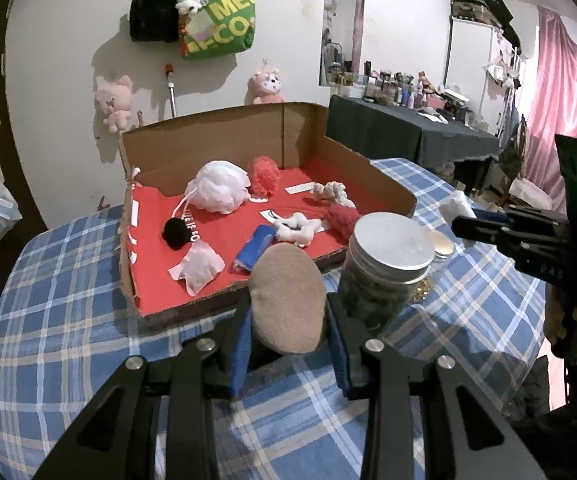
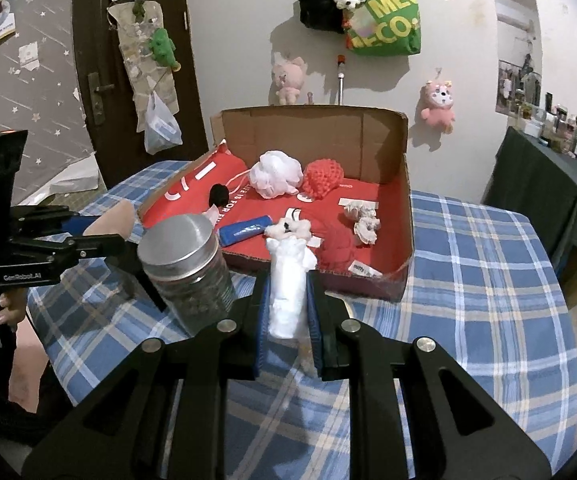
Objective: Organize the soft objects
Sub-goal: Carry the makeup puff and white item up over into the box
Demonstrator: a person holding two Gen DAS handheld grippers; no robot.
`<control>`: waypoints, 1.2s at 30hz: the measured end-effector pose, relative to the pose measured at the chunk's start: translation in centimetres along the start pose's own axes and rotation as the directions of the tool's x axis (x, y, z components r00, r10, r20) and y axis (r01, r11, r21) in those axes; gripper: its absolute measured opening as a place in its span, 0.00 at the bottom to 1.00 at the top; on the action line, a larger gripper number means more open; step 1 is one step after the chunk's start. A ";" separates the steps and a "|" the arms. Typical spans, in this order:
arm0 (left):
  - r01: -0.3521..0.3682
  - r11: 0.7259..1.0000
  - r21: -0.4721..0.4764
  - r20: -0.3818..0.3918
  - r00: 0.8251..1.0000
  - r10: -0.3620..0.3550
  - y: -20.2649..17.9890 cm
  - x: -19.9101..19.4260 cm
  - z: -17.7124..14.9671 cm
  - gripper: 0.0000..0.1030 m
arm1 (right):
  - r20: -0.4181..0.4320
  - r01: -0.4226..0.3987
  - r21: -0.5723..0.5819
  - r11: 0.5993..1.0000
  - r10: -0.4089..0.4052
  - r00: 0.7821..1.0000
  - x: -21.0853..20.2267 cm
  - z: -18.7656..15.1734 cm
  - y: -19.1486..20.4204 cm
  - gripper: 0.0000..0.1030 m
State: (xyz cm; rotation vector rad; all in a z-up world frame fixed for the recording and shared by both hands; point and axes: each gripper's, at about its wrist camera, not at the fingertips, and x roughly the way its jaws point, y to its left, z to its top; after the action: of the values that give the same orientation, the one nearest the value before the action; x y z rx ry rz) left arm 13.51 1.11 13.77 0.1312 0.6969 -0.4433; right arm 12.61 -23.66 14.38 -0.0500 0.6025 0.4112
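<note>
Ahead of the left claw [image 1: 288,316], which is pinching a tan sponge pad [image 1: 286,296], the cardboard box [image 1: 208,148] is waiting; just right of it, the lidded jar [image 1: 388,264] is standing close enough to get knocked. Further right, the right claw [image 2: 288,304] is squeezing a white cloth roll [image 2: 288,292], which could be snagging the box's near wall. Both are hovering level over the bench [image 2: 488,280].

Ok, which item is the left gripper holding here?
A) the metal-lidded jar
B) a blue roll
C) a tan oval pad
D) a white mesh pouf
C: the left gripper is shut on the tan pad, held above the table, while the pouf and blue roll lie in the box and the jar stands beside it.
</note>
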 end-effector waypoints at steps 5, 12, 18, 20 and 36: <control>0.041 0.999 -0.007 -0.040 0.998 -0.041 0.8 1.3 0.9 0.35 | -0.046 -0.041 -0.016 0.999 0.040 0.998 1.4 0.9 -0.6 0.16; 0.107 0.994 -0.001 -0.111 0.988 -0.106 1.9 3.1 2.3 0.35 | -0.133 -0.120 -0.016 0.993 0.117 0.984 3.7 2.5 -1.6 0.16; 0.154 0.988 0.025 -0.171 0.974 -0.147 2.5 4.6 3.6 0.35 | -0.191 -0.176 -0.010 0.984 0.171 0.967 5.3 4.2 -2.7 0.16; 0.168 0.985 0.034 -0.182 0.970 -0.159 2.7 5.0 4.0 0.35 | -0.212 -0.193 -0.008 0.981 0.187 0.959 6.0 4.8 -2.9 0.16; 0.164 0.983 0.079 -0.355 0.926 -0.126 4.4 13.0 9.2 0.35 | -0.443 -0.205 -0.078 0.976 0.151 0.884 15.9 10.0 -3.6 0.16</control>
State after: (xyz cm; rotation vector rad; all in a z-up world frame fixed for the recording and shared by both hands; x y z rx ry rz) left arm 29.67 -1.94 12.25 0.2657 1.0374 -0.6084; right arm 31.23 -19.54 13.47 -0.2100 1.0296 0.6244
